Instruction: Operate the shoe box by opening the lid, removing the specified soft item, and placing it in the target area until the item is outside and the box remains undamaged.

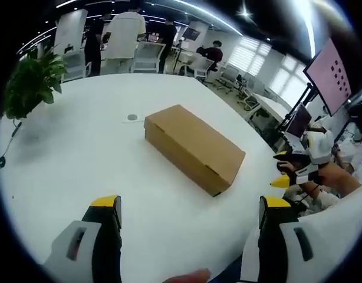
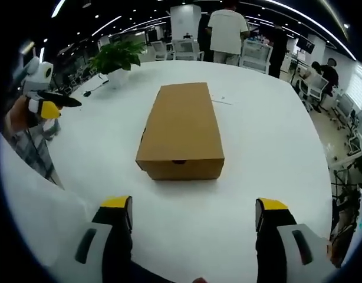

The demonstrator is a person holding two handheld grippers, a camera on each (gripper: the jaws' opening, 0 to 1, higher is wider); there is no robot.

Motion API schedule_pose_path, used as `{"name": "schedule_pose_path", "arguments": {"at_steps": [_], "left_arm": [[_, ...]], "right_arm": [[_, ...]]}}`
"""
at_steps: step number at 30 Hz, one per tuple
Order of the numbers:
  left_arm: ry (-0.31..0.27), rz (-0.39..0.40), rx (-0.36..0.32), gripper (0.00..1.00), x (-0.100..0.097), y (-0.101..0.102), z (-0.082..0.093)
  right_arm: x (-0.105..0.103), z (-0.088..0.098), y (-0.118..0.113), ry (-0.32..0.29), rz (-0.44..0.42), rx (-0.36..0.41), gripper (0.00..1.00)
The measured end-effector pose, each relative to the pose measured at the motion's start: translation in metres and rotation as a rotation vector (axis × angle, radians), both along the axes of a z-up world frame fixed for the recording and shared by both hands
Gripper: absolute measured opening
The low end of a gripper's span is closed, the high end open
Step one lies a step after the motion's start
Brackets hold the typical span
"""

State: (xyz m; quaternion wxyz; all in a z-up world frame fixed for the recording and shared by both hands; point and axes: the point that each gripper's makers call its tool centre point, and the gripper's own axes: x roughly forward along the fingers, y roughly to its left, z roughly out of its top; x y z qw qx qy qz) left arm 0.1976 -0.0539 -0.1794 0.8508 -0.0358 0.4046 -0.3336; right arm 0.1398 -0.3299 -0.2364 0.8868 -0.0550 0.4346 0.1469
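On the white table (image 1: 81, 153), well in from its edges, a brown cardboard shoe box (image 1: 193, 147) is seen lying flat with its lid closed. From the right gripper view the box (image 2: 182, 130) is seen lengthwise: its long axis runs away from the camera, and a short end with a small finger notch faces the near edge. From the left gripper view the same long axis is seen running diagonally, from upper left to lower right, with a long side turned toward the camera.

The left gripper (image 1: 190, 206) is held above the near edge, its yellow-tipped jaws spread wide with nothing between them. The right gripper (image 2: 193, 209) is likewise held short of the box, jaws parted and empty. Each gripper is also seen small at the side of the other's view, held off the table edge.

A potted plant (image 1: 30, 82) is placed near the far edge. Beyond the table, office chairs and standing people are visible.
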Motion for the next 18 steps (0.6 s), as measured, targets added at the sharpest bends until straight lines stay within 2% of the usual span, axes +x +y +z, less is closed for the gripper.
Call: {"name": "schedule_pose_path", "arguments": {"at_steps": [2, 4, 9, 13, 15, 18], "left_arm": [[-0.004, 0.001, 0.003, 0.99, 0.001, 0.001, 0.001], [-0.003, 0.005, 0.006, 0.99, 0.001, 0.003, 0.0], [0.0, 0.001, 0.02, 0.99, -0.001, 0.005, -0.001], [0.002, 0.011, 0.017, 0.99, 0.0, 0.007, -0.001], [0.003, 0.005, 0.021, 0.98, 0.0, 0.006, -0.002], [0.002, 0.0, 0.022, 0.98, -0.002, 0.005, -0.002]], "right_arm": [[0.004, -0.001, 0.002, -0.003, -0.029, 0.026, 0.89], [0.013, 0.001, 0.005, -0.035, -0.059, 0.058, 0.92], [0.017, -0.003, 0.01, -0.03, -0.075, 0.089, 0.91], [0.019, -0.008, 0.014, -0.024, -0.137, 0.169, 0.91], [0.024, -0.008, 0.01, -0.045, -0.196, 0.204, 0.9], [0.028, -0.008, 0.012, -0.053, -0.261, 0.299, 0.9]]}}
